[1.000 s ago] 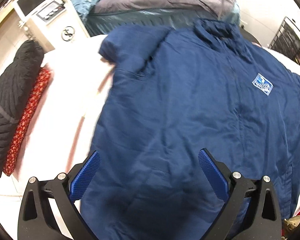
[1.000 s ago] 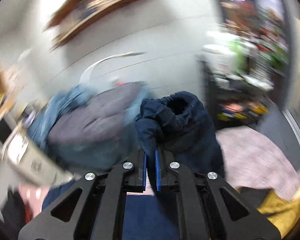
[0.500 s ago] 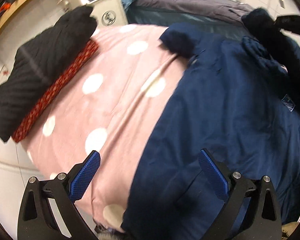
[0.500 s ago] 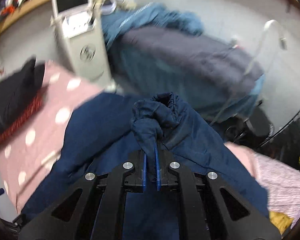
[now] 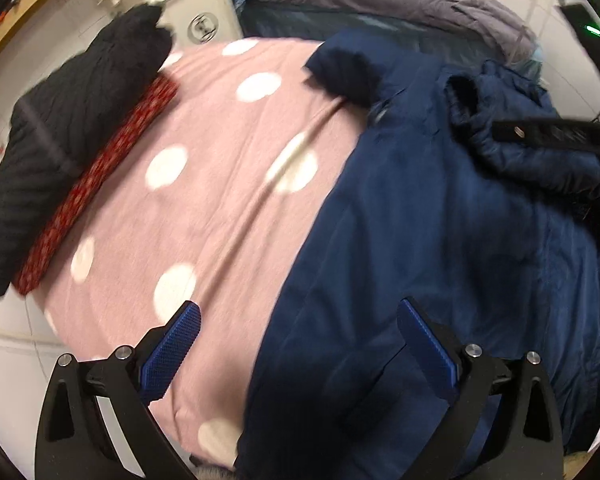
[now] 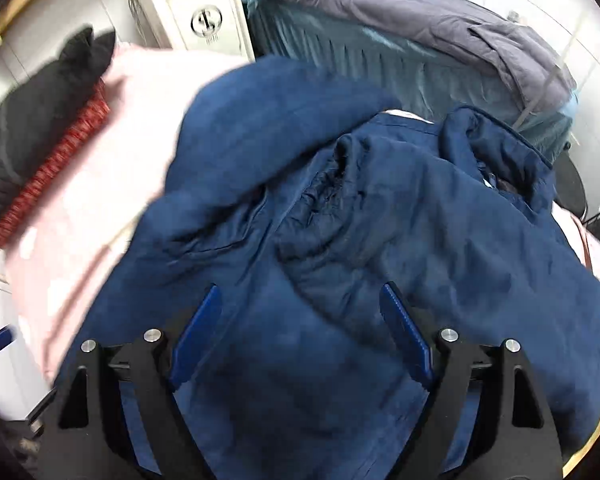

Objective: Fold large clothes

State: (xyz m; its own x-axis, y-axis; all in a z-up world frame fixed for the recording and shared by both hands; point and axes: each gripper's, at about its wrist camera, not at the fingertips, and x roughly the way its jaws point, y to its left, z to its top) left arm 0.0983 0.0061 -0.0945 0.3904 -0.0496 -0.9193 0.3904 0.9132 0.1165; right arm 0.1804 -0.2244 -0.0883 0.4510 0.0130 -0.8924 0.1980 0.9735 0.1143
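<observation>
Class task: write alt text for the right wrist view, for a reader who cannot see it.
A navy jacket lies rumpled on a pink bedspread, one sleeve folded over its body, under the right gripper, whose jaws are opening with nothing between them. A black garment lies at left; a grey-covered bed stands behind.

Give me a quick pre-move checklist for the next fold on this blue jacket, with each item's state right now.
1. Right gripper clear of cloth: ok, jaws opening, nothing pinched between them.
2. Sleeve laid across the jacket front: ok, but bunched.
3. Left gripper ready to grab: ok, open above the jacket's side edge.
4. Jacket lying flat: not ok, wrinkled near the collar.
5. Room on the pink spotted cover: ok, bare beside the jacket.
6. Far sleeve position: cannot tell.
</observation>
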